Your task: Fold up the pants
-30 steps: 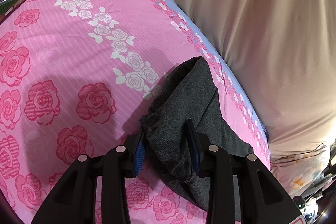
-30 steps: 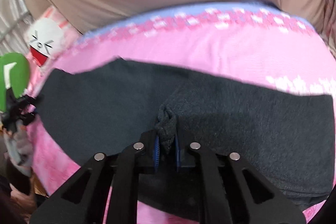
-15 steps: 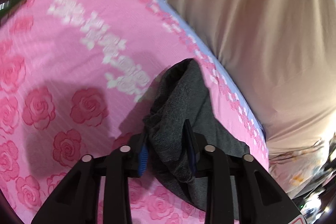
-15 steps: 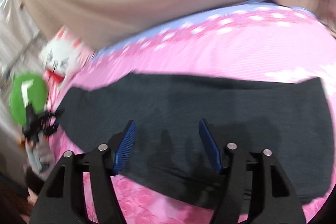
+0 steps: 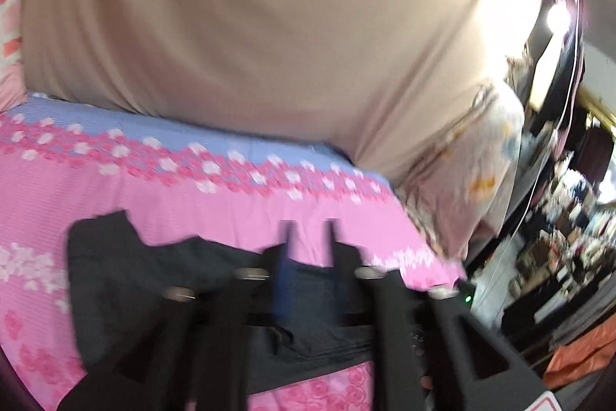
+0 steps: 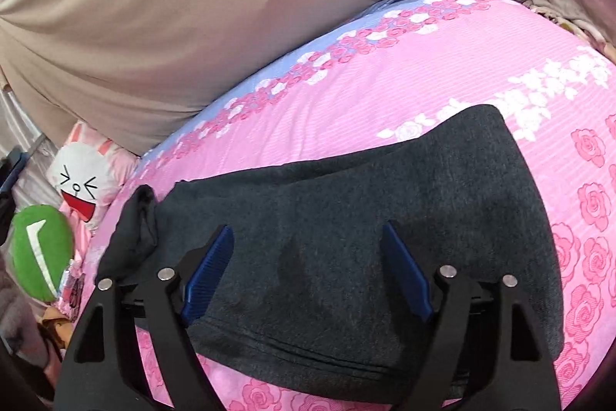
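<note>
The dark grey pants [image 6: 346,218] lie folded on the pink rose-print bed sheet [image 6: 442,72]. One end is bunched up at the left [image 6: 134,218], and a hem runs along the near edge. My right gripper [image 6: 307,228] hovers just over the pants. Its jaws are opening wide, and the blue pads [image 6: 210,272] touch no cloth. The left wrist view is blurred. In it my left gripper [image 5: 309,230] is above the pants [image 5: 134,276], its jaws opening, with only pink sheet [image 5: 192,210] showing between the fingertips.
A large beige cloth [image 6: 192,6] rises behind the bed along its blue border. At the left are a white cartoon-face pillow [image 6: 82,183] and a green cushion [image 6: 38,253]. Past the bed's right corner stands a cluttered room [image 5: 558,237].
My right gripper let go of the pinched fold and spread wide. My left gripper released the pants end, rose and swung right, so the beige cloth now fills its view.
</note>
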The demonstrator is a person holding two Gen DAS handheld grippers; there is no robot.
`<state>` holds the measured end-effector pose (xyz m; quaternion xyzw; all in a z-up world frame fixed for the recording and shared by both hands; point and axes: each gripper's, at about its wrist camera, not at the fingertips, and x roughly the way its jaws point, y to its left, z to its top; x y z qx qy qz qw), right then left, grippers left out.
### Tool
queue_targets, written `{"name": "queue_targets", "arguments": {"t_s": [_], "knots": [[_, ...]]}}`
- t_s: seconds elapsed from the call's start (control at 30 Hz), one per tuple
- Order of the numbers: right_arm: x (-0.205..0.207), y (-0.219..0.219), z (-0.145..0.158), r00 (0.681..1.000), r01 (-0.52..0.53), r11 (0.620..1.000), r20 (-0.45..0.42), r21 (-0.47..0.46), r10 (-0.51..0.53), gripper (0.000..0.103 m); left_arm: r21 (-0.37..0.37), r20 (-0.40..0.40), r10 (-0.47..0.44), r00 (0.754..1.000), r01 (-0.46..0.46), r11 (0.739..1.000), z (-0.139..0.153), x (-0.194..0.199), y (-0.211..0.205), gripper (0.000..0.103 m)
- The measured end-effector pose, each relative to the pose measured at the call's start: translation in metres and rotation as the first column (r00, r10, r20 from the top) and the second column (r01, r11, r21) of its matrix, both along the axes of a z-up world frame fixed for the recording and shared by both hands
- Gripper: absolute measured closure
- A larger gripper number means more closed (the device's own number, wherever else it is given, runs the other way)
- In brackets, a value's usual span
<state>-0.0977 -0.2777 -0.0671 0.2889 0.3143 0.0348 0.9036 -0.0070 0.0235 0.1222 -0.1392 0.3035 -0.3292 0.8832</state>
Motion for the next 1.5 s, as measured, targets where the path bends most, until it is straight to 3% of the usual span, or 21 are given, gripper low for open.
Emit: {"name": "queue_targets", "arguments": {"t_s": [0.03, 0.07, 0.17, 0.23, 0.33, 0.53, 0.6, 0.63, 0.67, 0.7, 0.73, 0.77, 0.83, 0.93, 1.0, 1.1, 1.2, 1.23, 1.27, 1.33, 1.5], "knots": [[-0.002, -0.001, 0.0, 1.0, -0.003, 1.0, 0.009, 0.011, 0.003, 0.018, -0.018, -0.027, 0.022, 0.999, -0.022, 1.0, -0.009, 0.003, -0.002, 0.043], [-0.003, -0.001, 0.0, 1.0, -0.003, 1.0, 0.014, 0.019, 0.002, 0.018, -0.022, -0.042, 0.041, 0.998, -0.042, 0.999, -0.015, 0.004, 0.001, 0.038], [-0.004, -0.003, 0.001, 0.999, -0.019, 0.999, 0.027, 0.046, 0.018, 0.016, 0.071, -0.083, 0.175, 0.981, -0.169, 0.983, -0.037, 0.008, 0.02, 0.032], [-0.003, -0.001, 0.001, 0.999, -0.029, 0.998, 0.027, 0.048, 0.028, 0.015, 0.198, -0.071, 0.26, 0.963, -0.242, 0.95, -0.05, 0.01, 0.034, 0.026], [-0.001, 0.003, 0.002, 0.999, -0.032, 0.999, 0.022, 0.021, 0.032, 0.015, 0.474, 0.054, 0.367, 0.928, -0.348, 0.809, -0.076, 0.005, 0.04, 0.023], [0.0, 0.008, 0.003, 1.0, -0.017, 1.0, 0.004, -0.022, 0.017, 0.015, 0.755, 0.234, 0.256, 0.938, -0.341, 0.559, -0.136, 0.009, -0.001, 0.017], [0.002, 0.008, 0.002, 1.0, -0.015, 1.0, -0.004, -0.027, 0.015, 0.015, 0.793, 0.261, 0.22, 0.94, -0.338, 0.507, -0.149, 0.011, -0.012, 0.017], [0.002, 0.008, 0.002, 1.0, -0.013, 0.999, -0.006, -0.029, 0.013, 0.015, 0.809, 0.257, 0.201, 0.945, -0.324, 0.49, -0.156, 0.014, -0.017, 0.017], [0.002, 0.009, 0.002, 1.0, -0.012, 0.999, -0.008, -0.03, 0.012, 0.015, 0.82, 0.237, 0.19, 0.953, -0.301, 0.487, -0.165, 0.018, -0.02, 0.025], [0.002, 0.009, 0.001, 1.0, -0.012, 0.999, -0.009, -0.031, 0.012, 0.015, 0.821, 0.215, 0.195, 0.957, -0.286, 0.494, -0.17, 0.022, -0.021, 0.034], [0.003, 0.009, 0.001, 1.0, -0.012, 0.999, -0.01, -0.031, 0.011, 0.015, 0.806, 0.198, 0.206, 0.958, -0.279, 0.522, -0.171, 0.025, -0.017, 0.046], [0.003, 0.009, 0.001, 1.0, -0.011, 0.999, -0.013, -0.03, 0.011, 0.014, 0.764, 0.145, 0.234, 0.962, -0.258, 0.591, -0.165, 0.031, -0.007, 0.061], [0.004, 0.009, 0.0, 1.0, -0.015, 0.999, -0.018, -0.029, 0.014, 0.014, 0.684, 0.079, 0.268, 0.96, -0.248, 0.686, -0.151, 0.036, 0.008, 0.086], [0.005, 0.01, 0.001, 1.0, -0.019, 0.999, -0.018, -0.026, 0.018, 0.014, 0.503, 0.029, 0.3, 0.953, -0.274, 0.82, -0.107, 0.033, 0.039, 0.091], [0.005, 0.009, 0.001, 1.0, -0.022, 1.0, -0.008, -0.011, 0.022, 0.014, 0.418, 0.03, 0.284, 0.958, -0.27, 0.868, -0.072, 0.023, 0.047, 0.092], [0.004, 0.004, 0.001, 1.0, -0.023, 0.999, 0.006, 0.024, 0.023, 0.014, 0.276, 0.069, 0.139, 0.988, -0.153, 0.949, -0.011, -0.006, 0.028, 0.092], [-0.001, -0.006, 0.002, 0.999, -0.021, 0.996, 0.039, 0.081, 0.018, 0.014, 0.208, 0.092, -0.025, 0.995, 0.005, 0.978, 0.017, -0.029, -0.018, 0.089], [-0.004, -0.01, 0.002, 0.999, -0.021, 0.994, 0.049, 0.107, 0.016, 0.014, 0.185, 0.064, -0.107, 0.992, 0.094, 0.978, 0.014, -0.034, -0.045, 0.081], [-0.008, -0.015, 0.003, 0.998, -0.016, 0.991, 0.06, 0.132, 0.008, 0.014, 0.181, 0.044, -0.152, 0.987, 0.142, 0.973, 0.007, -0.037, -0.066, 0.055], [-0.017, -0.024, 0.005, 0.997, -0.016, 0.986, 0.077, 0.166, 0.003, 0.014, 0.208, 0.022, -0.179, 0.984, 0.17, 0.963, -0.017, -0.042, -0.103, 0.023], [-0.041, -0.044, 0.002, 0.999, -0.014, 0.986, 0.032, 0.169, 0.009, 0.014, 0.213, -0.058, -0.146, 0.988, 0.155, 0.965, -0.053, -0.029, -0.11, 0.024]]}}
